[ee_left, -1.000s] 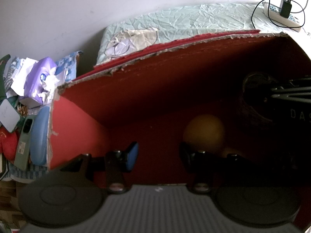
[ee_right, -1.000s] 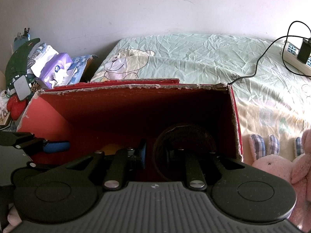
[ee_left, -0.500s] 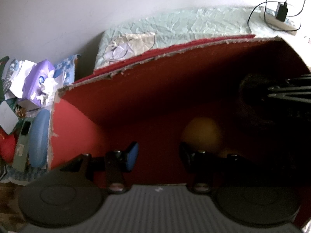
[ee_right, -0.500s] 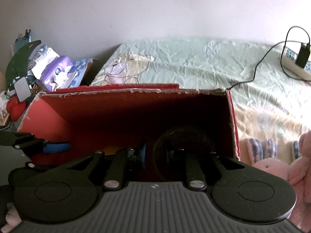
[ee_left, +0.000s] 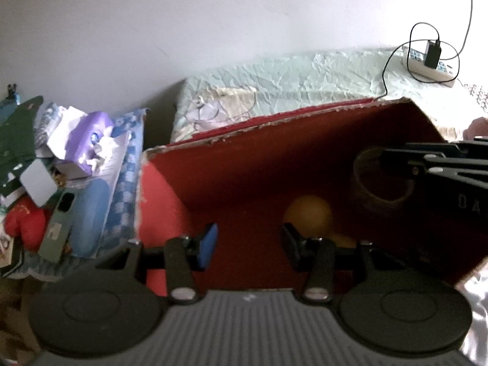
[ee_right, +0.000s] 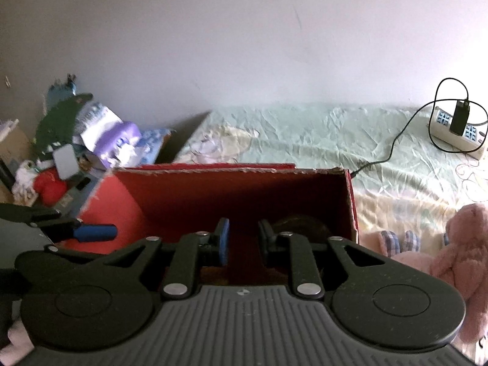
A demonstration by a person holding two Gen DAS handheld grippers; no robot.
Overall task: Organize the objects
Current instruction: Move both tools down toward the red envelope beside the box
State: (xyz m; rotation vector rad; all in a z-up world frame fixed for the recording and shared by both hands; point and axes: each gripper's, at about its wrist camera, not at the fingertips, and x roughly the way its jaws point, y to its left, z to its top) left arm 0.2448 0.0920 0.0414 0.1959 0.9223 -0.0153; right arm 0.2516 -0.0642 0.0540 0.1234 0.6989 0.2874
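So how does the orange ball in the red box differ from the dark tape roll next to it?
The orange ball is a solid, bright sphere; the tape roll is a dark ring with an open centre. In the left wrist view the ball lies near the middle of the box floor, the roll toward the right wall. The ball looks smaller than the roll. Both sit inside the red box, and neither is held.

A box (ee_right: 189,201) is sitting on the bed (ee_right: 305,134); a ball (ee_left: 308,213) is lying inside it, a power strip (ee_right: 457,134) far right behind.
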